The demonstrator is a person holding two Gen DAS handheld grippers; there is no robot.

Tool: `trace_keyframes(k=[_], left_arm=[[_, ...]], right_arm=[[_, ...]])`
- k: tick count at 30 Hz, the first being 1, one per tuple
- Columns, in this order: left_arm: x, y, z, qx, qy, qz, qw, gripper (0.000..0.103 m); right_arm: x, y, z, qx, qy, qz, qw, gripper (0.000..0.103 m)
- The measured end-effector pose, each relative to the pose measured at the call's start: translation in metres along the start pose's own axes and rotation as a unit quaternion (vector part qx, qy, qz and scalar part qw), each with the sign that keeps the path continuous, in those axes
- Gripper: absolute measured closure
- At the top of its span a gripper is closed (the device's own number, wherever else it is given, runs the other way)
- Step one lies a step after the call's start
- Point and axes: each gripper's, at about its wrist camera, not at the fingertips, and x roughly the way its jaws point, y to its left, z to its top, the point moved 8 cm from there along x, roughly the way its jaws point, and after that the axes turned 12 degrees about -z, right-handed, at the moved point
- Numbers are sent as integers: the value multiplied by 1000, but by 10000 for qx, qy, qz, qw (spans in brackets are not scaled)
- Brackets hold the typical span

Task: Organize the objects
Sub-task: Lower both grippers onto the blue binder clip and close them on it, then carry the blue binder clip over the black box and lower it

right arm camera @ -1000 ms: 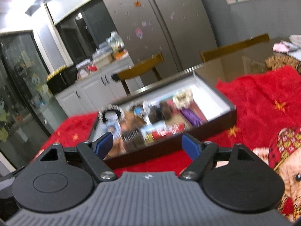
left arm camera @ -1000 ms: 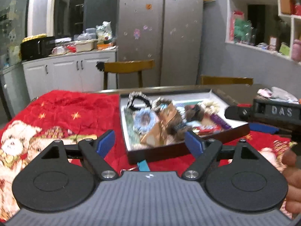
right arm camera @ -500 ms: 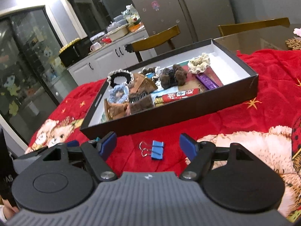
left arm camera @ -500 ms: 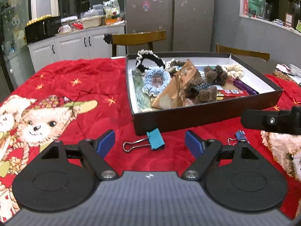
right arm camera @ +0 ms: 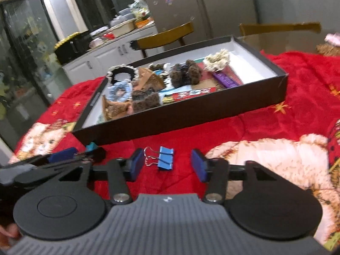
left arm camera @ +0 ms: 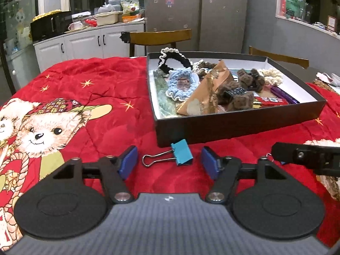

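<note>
- From the left wrist view, we hold the left gripper (left arm camera: pixel 167 163) low over the red quilted blanket printed with teddy bears (left arm camera: pixel 85 110).
- Its two blue-padded fingers (left arm camera: pixel 128 162) are closing, still apart, with a teal metal binder clip (left arm camera: pixel 181 152) lying on the blanket between them; neither pad touches it.
- The clip's wire handles point to the picture's left, and its teal body sits just in front of the near wall of the shallow dark brown cardboard box with a white lining (left arm camera: pixel 233 125).
- Inside the box we see a black scrunchie with a cream frill (left arm camera: pixel 173 58), a pale blue crocheted scrunchie (left arm camera: pixel 180 84), a tan paper bag (left arm camera: pixel 204 93), brown furry hair clips (left arm camera: pixel 242 99) and a purple comb (left arm camera: pixel 283 94).
- At the right edge, the black tip of the right gripper (left arm camera: pixel 306 157) reaches in above the blanket.
- From the right wrist view, which is somewhat blurred, we hold the right gripper (right arm camera: pixel 166 165) over the same blanket.
- Its blue pads (right arm camera: pixel 136 163) are closing and still apart, with a pair of blue binder clips (right arm camera: pixel 165 158) lying between them; the wire handles point at the left pad, but we cannot tell whether they touch it.
- These clips lie in front of the box's near wall, clear of it.
- At the left, the left gripper's blue finger shows beside the teal clip, near the box corner.
</note>
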Motion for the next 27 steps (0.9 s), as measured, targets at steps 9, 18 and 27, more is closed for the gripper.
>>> trace_keyframes(k=[9, 18, 27], left_arm=[[-2, 2, 1, -52, -63, 24, 10000, 47], [-2, 3, 1, -60, -81, 21, 9999, 47], [-3, 3, 2, -82, -118, 17, 9999, 47]], right_arm=[[-3, 7, -5, -541, -360, -551, 9964, 80], [-5, 8, -6, -522, -357, -443, 9970, 83], [-2, 3, -2, -333, -292, -267, 9987, 83]])
